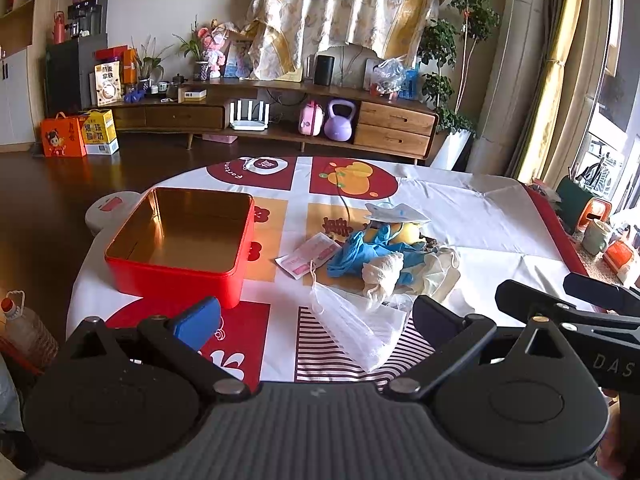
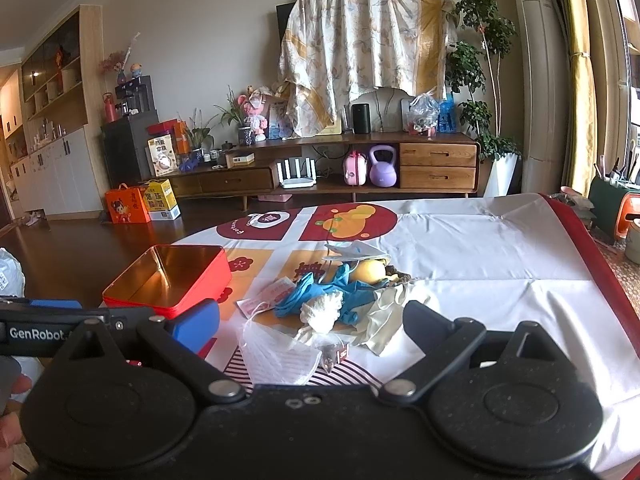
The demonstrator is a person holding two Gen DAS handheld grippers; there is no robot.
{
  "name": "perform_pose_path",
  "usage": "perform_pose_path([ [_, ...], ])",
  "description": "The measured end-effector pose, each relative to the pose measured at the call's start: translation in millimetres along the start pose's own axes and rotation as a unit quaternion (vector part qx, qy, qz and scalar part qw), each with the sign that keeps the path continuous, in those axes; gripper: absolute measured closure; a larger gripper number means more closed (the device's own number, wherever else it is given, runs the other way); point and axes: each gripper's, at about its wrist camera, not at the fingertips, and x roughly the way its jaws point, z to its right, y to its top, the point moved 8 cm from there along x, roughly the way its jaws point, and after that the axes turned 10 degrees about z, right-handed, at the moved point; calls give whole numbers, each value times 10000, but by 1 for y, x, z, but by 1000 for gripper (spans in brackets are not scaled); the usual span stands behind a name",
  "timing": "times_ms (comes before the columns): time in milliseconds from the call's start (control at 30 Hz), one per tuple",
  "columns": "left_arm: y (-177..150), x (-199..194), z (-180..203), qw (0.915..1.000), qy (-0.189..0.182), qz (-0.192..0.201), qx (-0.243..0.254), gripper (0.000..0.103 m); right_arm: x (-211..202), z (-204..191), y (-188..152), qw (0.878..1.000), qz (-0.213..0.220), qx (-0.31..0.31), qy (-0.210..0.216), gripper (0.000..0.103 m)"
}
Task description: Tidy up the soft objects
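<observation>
A red tin box (image 1: 180, 256) (image 2: 168, 284) with a gold inside stands empty at the table's left. Right of it lies a heap of soft things: blue gloves (image 1: 360, 250) (image 2: 320, 294), a white knitted cloth (image 1: 382, 274) (image 2: 324, 310), a cream cloth (image 1: 440, 276) (image 2: 384, 320), a yellow soft toy (image 1: 410, 234) (image 2: 370, 271), a pink-printed packet (image 1: 310, 254) (image 2: 268, 296) and white face masks (image 1: 356, 322) (image 2: 280, 354). My left gripper (image 1: 316, 320) is open just before the masks. My right gripper (image 2: 310, 322) is open near the heap's front.
The patterned tablecloth (image 1: 480, 216) (image 2: 480, 248) covers the table, with bare white cloth to the right of the heap. A bottle (image 1: 24, 328) stands on the floor left. My right gripper's arm (image 1: 580, 304) shows at the left view's right edge. A TV cabinet (image 2: 320, 168) lines the far wall.
</observation>
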Motion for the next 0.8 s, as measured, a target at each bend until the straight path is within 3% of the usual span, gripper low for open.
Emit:
perform_pose_path([
  [400, -1, 6, -6, 9999, 31, -36, -134, 0, 3, 0, -2, 10000, -36, 3, -28, 5],
  [800, 0, 40, -11, 9998, -57, -131, -133, 0, 40, 22, -9, 9992, -350, 133, -165, 6],
])
